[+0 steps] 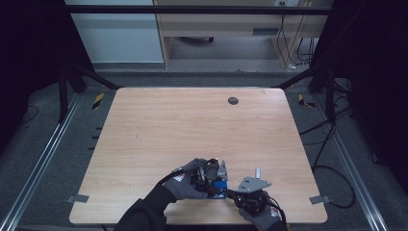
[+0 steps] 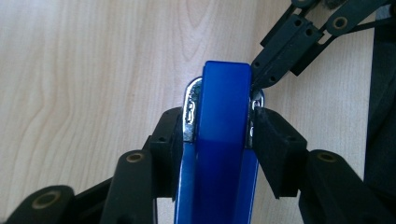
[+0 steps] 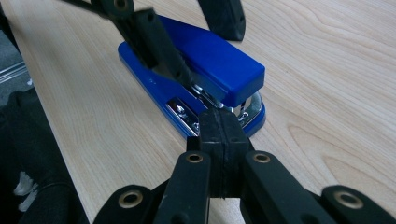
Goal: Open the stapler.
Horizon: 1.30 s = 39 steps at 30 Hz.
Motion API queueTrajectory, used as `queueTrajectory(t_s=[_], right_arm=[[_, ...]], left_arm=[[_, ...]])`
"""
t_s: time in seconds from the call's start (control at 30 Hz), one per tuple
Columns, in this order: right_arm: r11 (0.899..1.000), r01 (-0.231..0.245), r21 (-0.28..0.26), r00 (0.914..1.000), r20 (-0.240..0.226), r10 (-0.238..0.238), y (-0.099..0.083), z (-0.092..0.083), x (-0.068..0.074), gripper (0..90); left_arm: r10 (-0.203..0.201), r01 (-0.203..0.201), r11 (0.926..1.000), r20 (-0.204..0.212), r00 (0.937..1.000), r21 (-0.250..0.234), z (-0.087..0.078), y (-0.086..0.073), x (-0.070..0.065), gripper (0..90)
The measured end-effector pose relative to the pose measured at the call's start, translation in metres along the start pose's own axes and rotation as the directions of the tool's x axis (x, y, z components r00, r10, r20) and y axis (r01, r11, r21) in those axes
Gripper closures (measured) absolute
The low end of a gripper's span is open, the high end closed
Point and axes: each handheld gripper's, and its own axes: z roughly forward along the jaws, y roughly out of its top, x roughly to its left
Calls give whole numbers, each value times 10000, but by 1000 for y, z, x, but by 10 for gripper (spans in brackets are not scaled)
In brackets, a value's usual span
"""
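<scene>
A blue stapler [image 1: 220,185] lies on the wooden worktop [image 1: 192,125] close to its near edge, between the person's two gloved hands. In the left gripper view the left claw [image 2: 219,133] straddles the stapler from either side: one black pad [image 2: 173,140] lies against the chrome edge on one flank, and the other pad sits right at the opposite flank, though it is hard to tell whether that one presses. The stapler's blue top arm runs straight up the middle of that view, with its chrome magazine showing at both edges.

The right claw [image 3: 219,126] has its two jaws pressed flat together with nothing between them. Its joined tip sits at the stapler's front end, right at the chrome rim of the base, under the raised blue nose. In the right gripper view the left claw's jaws come in from the top, one on each side of the stapler's body.

In the high view both grippers meet over the stapler.
</scene>
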Motion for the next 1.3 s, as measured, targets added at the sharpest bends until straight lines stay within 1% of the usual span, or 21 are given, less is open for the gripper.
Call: queueTrajectory(t_s=[0.03, 0.1, 0.13, 0.27, 0.3, 0.37, 0.53, 0.6, 0.7, 0.83, 0.97, 1.07, 1.3], right_arm=[[10000, 34, -7, 10000, -24, -34, 0, 1, 0, 900], [10000, 72, -37, 10000, -61, -72, 0, 1, -1, 900], [10000, 19, -13, 10000, -96, -20, 0, 2, -1, 900], [10000, 48, 68, 10000, -76, -48, 0, 4, -1, 900], [10000, 57, 69, 10000, -75, -57, 0, 4, -1, 900], [10000, 59, 54, 10000, -70, -59, 0, 4, -1, 900], [10000, -19, -10, 10000, -44, 19, 0, 4, -3, 900], [10000, -52, -15, 10000, -61, 52, 0, 4, -3, 900], [10000, -58, 10, 10000, -59, 58, 0, 5, -3, 900], [10000, -3, 33, 10000, -88, 3, 0, 8, -2, 900], [9999, 133, -76, 9999, -35, -133, 0, 9, -1, 900], [9998, 161, -147, 9999, -21, -161, 0, 10, 0, 900], [9998, -15, -220, 10000, -30, 15, -2, 10, 0, 900]], left_arm=[[48, -48, 10000, 13, 10000, 29, 1, 0, 1, 546], [-26, 26, 10000, 106, 9999, 7, 3, 0, 1, 557], [51, -52, 10000, 98, 9999, 34, 4, 1, 2, 565], [86, -94, 9995, 259, 9996, 291, 8, 1, 4, 591], [166, -174, 9993, 253, 9995, 321, 9, 1, 5, 597], [110, -120, 9992, 282, 9995, 379, 11, 1, 4, 607], [264, -286, 9982, 422, 9988, 520, 15, 2, 5, 633], [258, -284, 9982, 493, 9984, 532, 17, 2, 6, 635], [273, -303, 9981, 557, 9981, 541, 18, 3, 6, 637], [196, -227, 9984, 607, 9980, 516, 18, 5, 7, 638], [360, -401, 9967, 586, 9976, 704, 18, 7, 6, 642], [397, -448, 9959, 660, 9970, 783, 18, 8, 7, 646], [474, -542, 9950, 807, 9956, 835, 18, 8, 9, 654]])
